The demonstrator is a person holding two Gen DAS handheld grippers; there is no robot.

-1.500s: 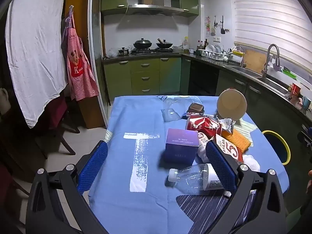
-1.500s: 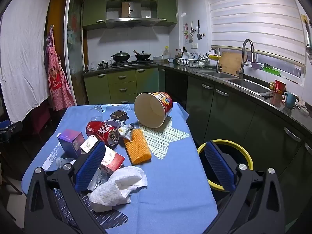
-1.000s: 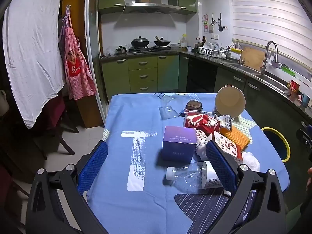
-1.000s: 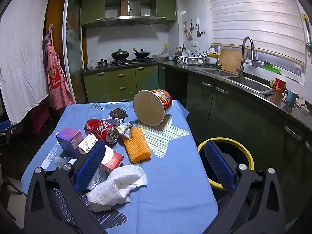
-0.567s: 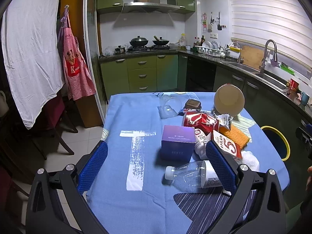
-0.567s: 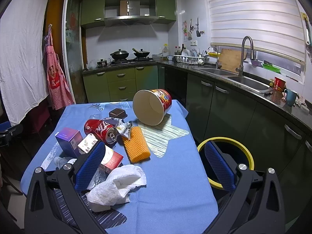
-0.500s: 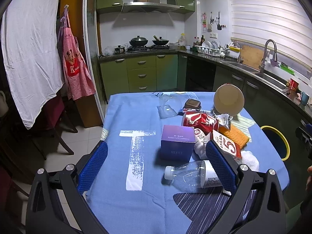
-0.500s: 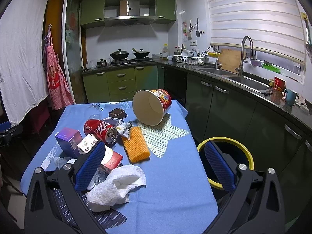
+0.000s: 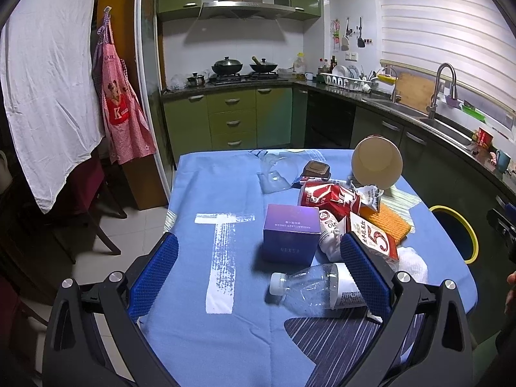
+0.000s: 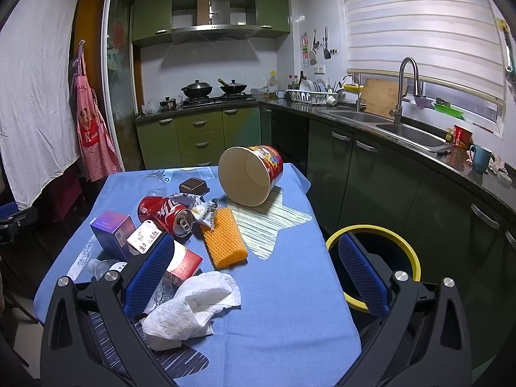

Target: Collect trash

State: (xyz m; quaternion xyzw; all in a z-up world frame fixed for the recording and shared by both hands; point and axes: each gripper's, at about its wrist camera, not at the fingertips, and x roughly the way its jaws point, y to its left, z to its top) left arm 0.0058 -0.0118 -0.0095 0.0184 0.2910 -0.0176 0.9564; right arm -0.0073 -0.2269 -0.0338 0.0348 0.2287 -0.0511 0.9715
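- Left hand-held gripper (image 9: 256, 266) spread wide, empty; clear bottle (image 9: 317, 285) lies between its fingers near the bench's (image 9: 225, 174) front edge
- Right hand-held gripper (image 10: 254, 271) wide open, empty; crumpled tissue (image 10: 190, 306) beside its left finger

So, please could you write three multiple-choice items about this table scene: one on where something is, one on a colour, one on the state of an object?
1. Where is the bin with the yellow rim?
A. On the table
B. On the floor beside the table's right edge
C. Under the sink tap

2. What colour is the square box?
A. Purple
B. Green
C. White

3. How is the red drink can?
A. Standing upright
B. Held in a gripper
C. Lying on its side

Answers:
1 B, it sits below the blue tablecloth, between the table and the cabinets.
2 A, its faces are purple in both views.
3 C, its top faces sideways, and both grippers are open and hold nothing.
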